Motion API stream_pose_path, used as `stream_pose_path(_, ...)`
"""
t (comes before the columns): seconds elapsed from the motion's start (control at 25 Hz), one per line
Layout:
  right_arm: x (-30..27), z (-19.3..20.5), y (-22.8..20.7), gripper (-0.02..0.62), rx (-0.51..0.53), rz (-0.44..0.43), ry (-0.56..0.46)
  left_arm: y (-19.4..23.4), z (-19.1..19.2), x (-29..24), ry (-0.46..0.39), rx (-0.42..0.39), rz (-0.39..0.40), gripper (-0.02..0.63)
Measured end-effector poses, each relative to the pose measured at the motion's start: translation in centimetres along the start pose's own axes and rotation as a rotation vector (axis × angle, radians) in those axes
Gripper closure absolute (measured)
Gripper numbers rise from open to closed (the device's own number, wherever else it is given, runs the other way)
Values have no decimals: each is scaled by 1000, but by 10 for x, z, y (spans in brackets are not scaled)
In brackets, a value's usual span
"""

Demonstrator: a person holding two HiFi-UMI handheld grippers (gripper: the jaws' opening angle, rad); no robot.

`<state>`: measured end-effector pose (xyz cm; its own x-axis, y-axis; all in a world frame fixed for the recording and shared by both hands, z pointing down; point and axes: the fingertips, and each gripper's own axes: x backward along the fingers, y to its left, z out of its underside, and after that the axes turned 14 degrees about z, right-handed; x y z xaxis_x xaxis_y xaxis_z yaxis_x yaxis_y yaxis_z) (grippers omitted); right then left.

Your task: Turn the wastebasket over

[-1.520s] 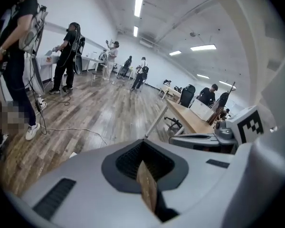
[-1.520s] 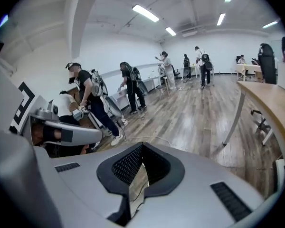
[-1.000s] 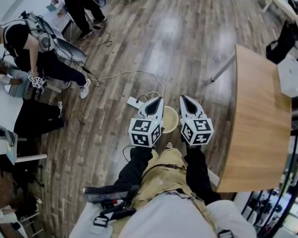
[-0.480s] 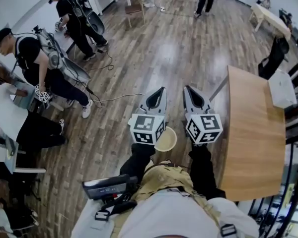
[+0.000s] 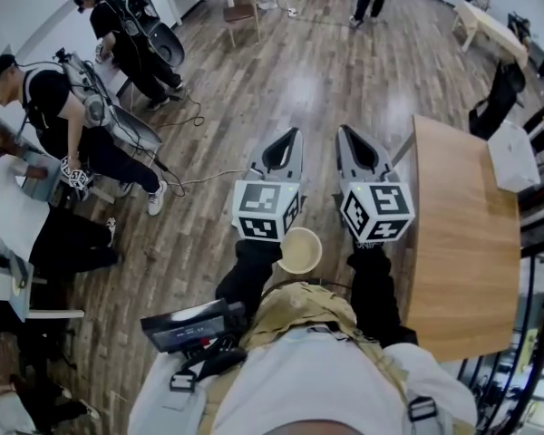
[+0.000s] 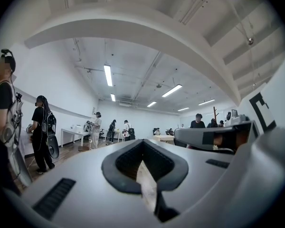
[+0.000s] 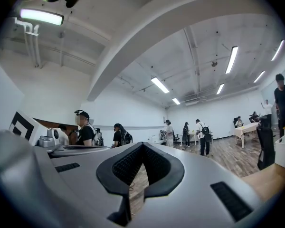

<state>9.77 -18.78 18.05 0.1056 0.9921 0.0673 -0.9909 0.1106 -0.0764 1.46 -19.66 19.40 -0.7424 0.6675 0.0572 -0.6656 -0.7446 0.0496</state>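
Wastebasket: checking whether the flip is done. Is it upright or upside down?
Upright: the head view shows the wastebasket with its open mouth and pale inside facing up.

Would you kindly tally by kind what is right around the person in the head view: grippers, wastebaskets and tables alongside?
Grippers: 2, the left gripper and the right gripper
Wastebaskets: 1, the wastebasket
Tables: 1, the table
Total: 4

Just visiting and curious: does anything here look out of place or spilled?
Nothing spilled or broken. Only a loose cable trails across the wooden floor, left of the wastebasket.
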Motion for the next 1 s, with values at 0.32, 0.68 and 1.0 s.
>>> stream_pose_path(0.32, -2, -40, -4, 574, 5, -4, -64, -7, -34, -9, -24, -40, 21, 604)
stream_pose_path(0.68, -6, -27, -7, 574, 7, 7, -34, -7, -23, -19, 18, -45, 22, 604)
stream_pose_path(1.0, -9, -25, -13, 574, 2, 15, -22, 3, -30, -18, -20, -45, -24, 604)
